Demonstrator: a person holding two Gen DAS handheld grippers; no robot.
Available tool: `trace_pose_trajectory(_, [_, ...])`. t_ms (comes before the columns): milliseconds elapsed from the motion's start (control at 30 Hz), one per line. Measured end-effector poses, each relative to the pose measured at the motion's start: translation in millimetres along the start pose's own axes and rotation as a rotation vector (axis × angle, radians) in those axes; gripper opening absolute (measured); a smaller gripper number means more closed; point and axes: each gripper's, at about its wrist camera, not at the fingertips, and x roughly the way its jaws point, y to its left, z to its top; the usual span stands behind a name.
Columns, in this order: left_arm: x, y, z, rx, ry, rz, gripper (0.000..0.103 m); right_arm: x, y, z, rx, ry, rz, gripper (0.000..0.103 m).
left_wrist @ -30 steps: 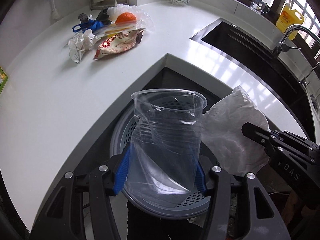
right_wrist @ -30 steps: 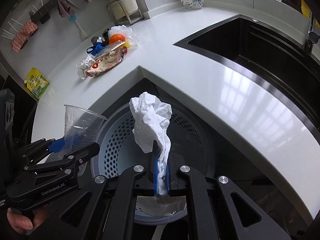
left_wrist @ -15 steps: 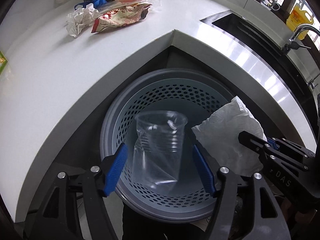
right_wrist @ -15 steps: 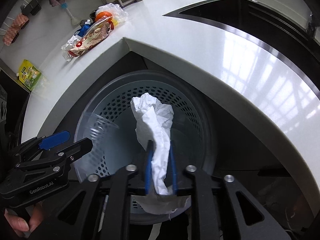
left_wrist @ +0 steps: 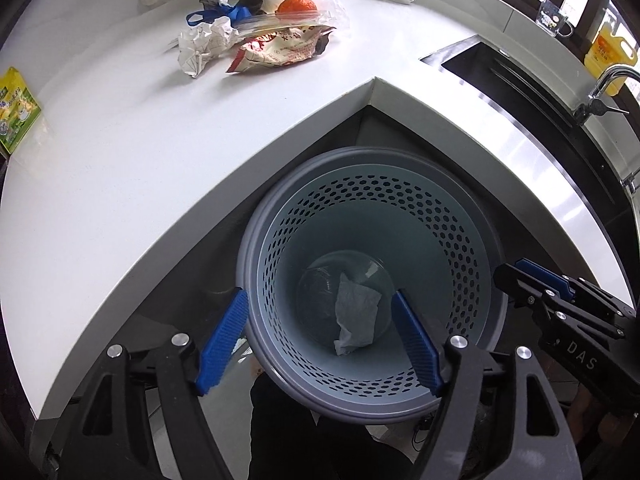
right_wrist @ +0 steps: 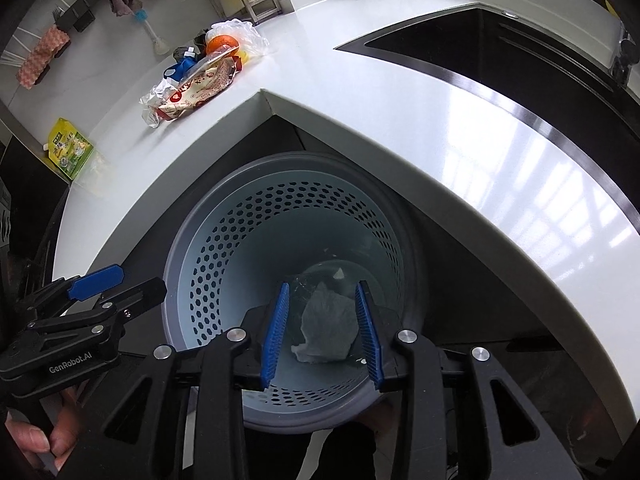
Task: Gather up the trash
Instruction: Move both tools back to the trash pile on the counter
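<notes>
Left wrist view: left claw [left_wrist: 318, 344] hangs over the perforated bin [left_wrist: 472, 216], jaws wide apart and just been opening, nothing between them; clear plastic cup [left_wrist: 320, 284] and white tissue [left_wrist: 356, 318] both lie at the bin bottom, tissue on top of the cup. Right claw [left_wrist: 532, 284] pokes in at the right edge, "DAS" partly readable on its body. Remaining trash pile [left_wrist: 260, 40] sits on the white surface [left_wrist: 120, 160] well apart from the bin: crumpled paper [left_wrist: 204, 44], red-and-white snack wrapper [left_wrist: 280, 50] with print too small to read, and a bagged orange [left_wrist: 298, 4]. Green packet [left_wrist: 16, 108] at the surface edge, text not legible. Right wrist view: right claw [right_wrist: 322, 334] jaws parted and just been opening, empty, with the tissue [right_wrist: 328, 320] seen far below between them. Left claw [right_wrist: 120, 284] at the left, body reads "GenRobot.AI", a hand [right_wrist: 32, 440] gripping it. Step in hand looks like release finished; best to lift both claws clear of the rim before swinging to the pile, then take the loose crumpled paper first, pinching at its bulk, not an edge.
</notes>
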Motion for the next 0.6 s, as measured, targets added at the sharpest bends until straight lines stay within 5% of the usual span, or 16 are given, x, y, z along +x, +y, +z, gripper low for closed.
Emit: trace_pose_trajectory(600, [-67,25,51,-0.059,-0.151,0.044,0.077,-41,23,46,-0.043,-0.073,0.062,0.038])
